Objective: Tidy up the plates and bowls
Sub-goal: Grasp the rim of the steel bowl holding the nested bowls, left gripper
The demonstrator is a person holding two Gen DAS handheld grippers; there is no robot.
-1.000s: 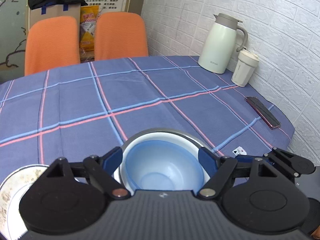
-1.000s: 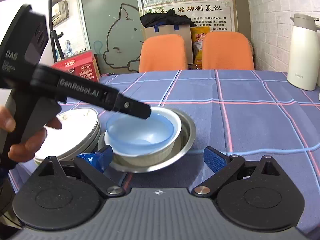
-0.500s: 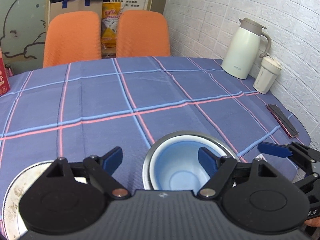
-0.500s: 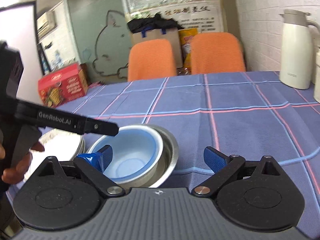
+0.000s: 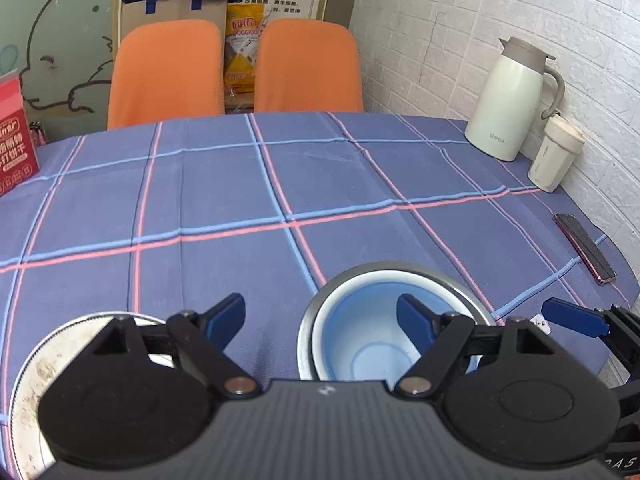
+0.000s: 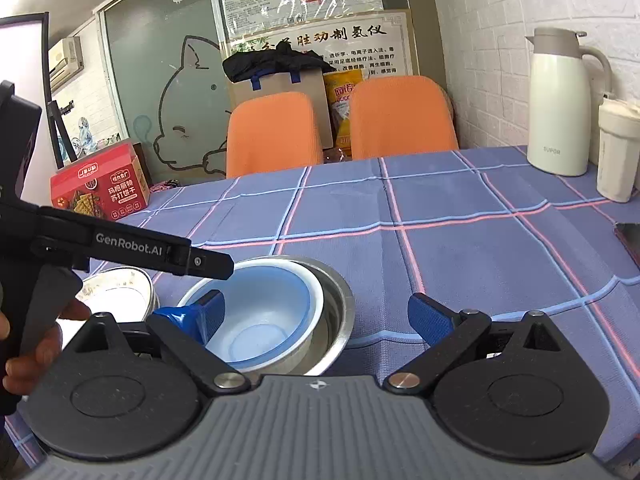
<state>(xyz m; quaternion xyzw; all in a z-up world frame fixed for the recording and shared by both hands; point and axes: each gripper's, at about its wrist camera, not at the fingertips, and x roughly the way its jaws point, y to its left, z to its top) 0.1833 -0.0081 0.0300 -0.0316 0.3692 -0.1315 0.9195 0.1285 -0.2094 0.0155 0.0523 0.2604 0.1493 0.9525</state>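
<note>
A blue bowl [image 5: 360,344] sits nested in a white bowl [image 6: 318,300], which sits in a steel bowl [image 5: 400,270] on the checked tablecloth. My left gripper [image 5: 320,318] is open and holds nothing. Its right finger hangs over the blue bowl and its left finger over bare cloth. A stack of patterned plates [image 5: 48,356] lies left of the bowls. My right gripper [image 6: 316,314] is open and empty, with its left fingertip over the blue bowl [image 6: 264,312]. The left gripper's finger [image 6: 200,260] reaches over the bowls' far-left rim. The plates [image 6: 120,286] lie behind it.
A white thermos jug [image 5: 516,100], a lidded cup [image 5: 556,156] and a phone [image 5: 584,252] stand along the right wall side. A red box [image 6: 100,188] sits at the far left. Two orange chairs [image 5: 164,68] stand behind the table. A hand [image 6: 24,360] grips the left tool.
The blue bowl has settled down into the white bowl. My left gripper has drawn back and to the left, off the bowl. The right gripper has moved a little nearer the bowls.
</note>
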